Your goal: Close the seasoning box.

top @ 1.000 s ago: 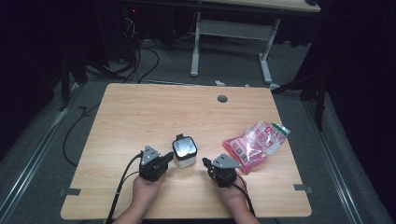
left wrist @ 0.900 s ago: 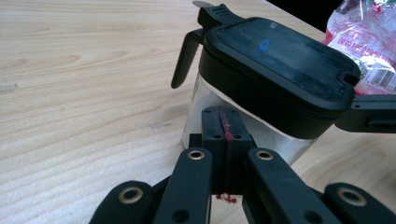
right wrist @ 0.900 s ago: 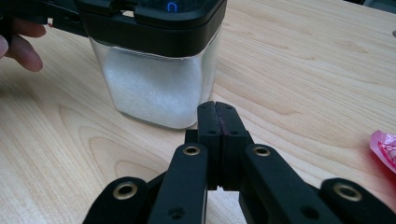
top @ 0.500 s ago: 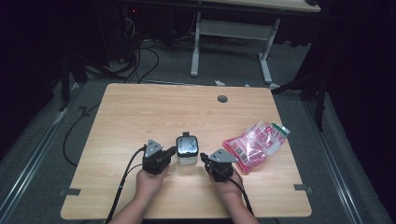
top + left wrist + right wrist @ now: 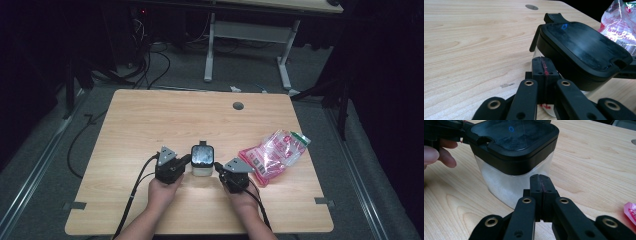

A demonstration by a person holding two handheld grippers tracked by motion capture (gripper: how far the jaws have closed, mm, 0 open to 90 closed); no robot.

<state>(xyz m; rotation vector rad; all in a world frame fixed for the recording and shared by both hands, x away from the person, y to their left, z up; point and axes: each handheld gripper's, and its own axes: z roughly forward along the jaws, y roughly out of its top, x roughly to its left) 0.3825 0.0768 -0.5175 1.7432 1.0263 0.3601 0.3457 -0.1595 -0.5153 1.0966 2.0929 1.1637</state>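
Presently, item one: a clear square plastic container with a black lid [image 5: 202,161], standing upright on the light wooden surface [image 5: 150,120], towards my near edge and roughly at the middle of its width. Its lid is dark and glossy, with a small tab at the far side; the walls below are frosted and see-through.

Item two: my left claw [image 5: 187,161], black, with a grey three-cornered plate on top. Its jaws are pressed flat together, nothing between them. In the left gripper view the joined tips [image 5: 543,72] sit right against the container's side, just under the lid rim.

Item three: my right claw [image 5: 218,170], same make, jaws likewise fully closed and empty. In the right gripper view its tips [image 5: 540,185] meet the frosted wall [image 5: 511,185] below the lid. The container stands between my two claws, one at each flank.

Item four: a crumpled pink-and-clear plastic bag with a green corner [image 5: 275,155], lying flat to the right of my right claw, near it, apart from the container.

Item five: a round grey grommet hole [image 5: 238,106] at the far side of the surface.
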